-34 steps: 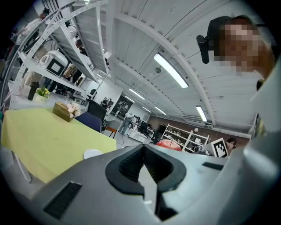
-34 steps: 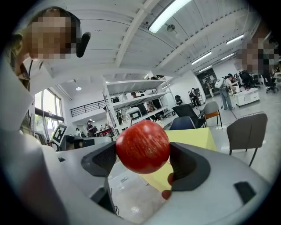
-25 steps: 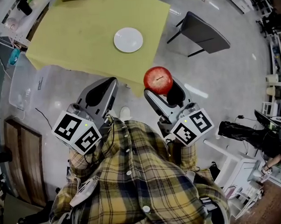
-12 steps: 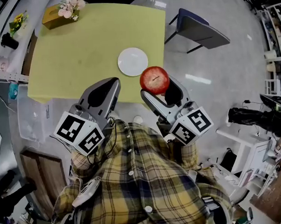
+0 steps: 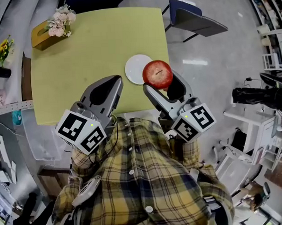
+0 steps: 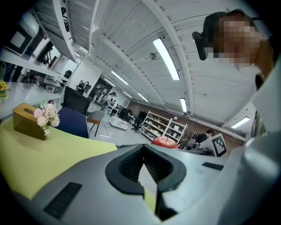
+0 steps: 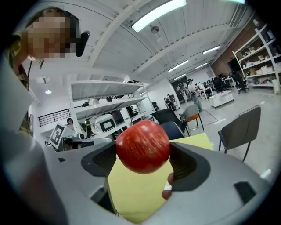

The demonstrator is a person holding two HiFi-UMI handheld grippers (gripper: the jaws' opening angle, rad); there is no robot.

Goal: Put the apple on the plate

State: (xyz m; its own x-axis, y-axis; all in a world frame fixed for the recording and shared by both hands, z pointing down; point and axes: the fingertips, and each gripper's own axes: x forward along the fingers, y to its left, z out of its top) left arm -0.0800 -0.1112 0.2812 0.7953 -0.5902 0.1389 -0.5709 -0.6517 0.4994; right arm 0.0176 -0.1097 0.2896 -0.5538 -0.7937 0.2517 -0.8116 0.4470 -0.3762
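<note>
**Desk:** What is the right gripper doing?

**Operator:** I'm watching the right gripper clamping the red apple between its jaws. In the right gripper view the dark pads are pressing on both sides of the fruit, and its top is standing proud of them. The apple is hanging in the air, off the bench.

**Desk:** And where is that relative to the plate?

**Operator:** The white plate is lying on the yellow-green bench, close to its near right corner. In the head view the apple is overlapping the plate's right rim. I can't tell how high above the plate it's sitting.

**Desk:** Left side?

**Operator:** I'm seeing the left gripper hovering over the near edge of the bench, left of the plate. Its jaws are meeting at the tips and holding nothing. Its own view is looking across the bench top, with the apple showing just past the jaw tips.

**Desk:** Anything else on the bench?

**Operator:** A brown box with pink flowers is sitting at the far left corner, well apart from the plate. A dark blue chair is standing on the floor beyond the far right corner. The person's plaid shirt is filling the near part of the head view.
</note>
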